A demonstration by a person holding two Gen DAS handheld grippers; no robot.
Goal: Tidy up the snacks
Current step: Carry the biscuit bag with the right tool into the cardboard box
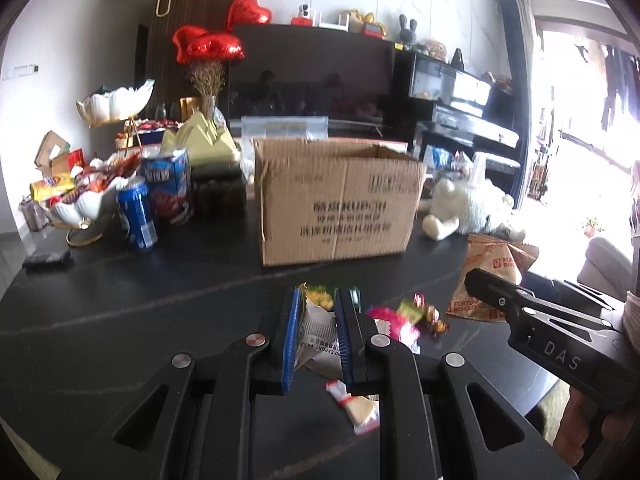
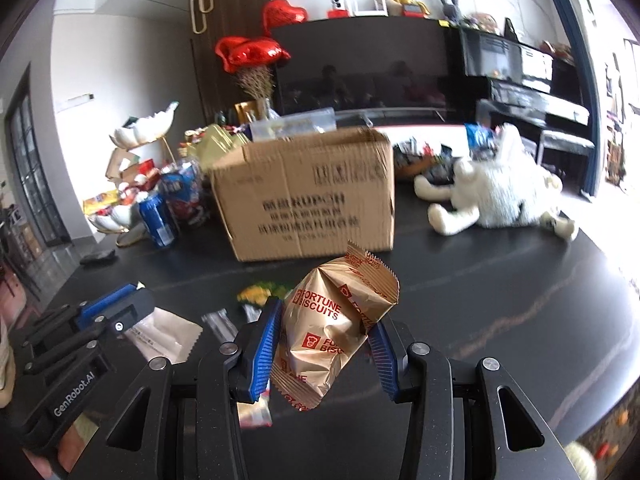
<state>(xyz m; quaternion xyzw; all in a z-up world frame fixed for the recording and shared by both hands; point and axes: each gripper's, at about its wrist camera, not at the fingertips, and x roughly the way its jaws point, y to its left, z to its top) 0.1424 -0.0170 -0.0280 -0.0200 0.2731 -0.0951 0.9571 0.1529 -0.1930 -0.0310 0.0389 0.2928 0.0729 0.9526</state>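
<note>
My left gripper is shut on a white snack packet with a yellow-green top, held above the black table. In the right wrist view that packet hangs from the left gripper at the lower left. My right gripper is shut on a gold Fortune Biscuits bag, also lifted off the table. From the left wrist view the bag sits in the right gripper at the right. An open cardboard box stands just beyond both grippers. Several loose candies lie on the table.
A blue can, a snack canister and a white bowl of snacks stand left of the box. A white plush toy lies to its right. A small dark object rests near the table's left edge. Another wrapped snack lies under the left gripper.
</note>
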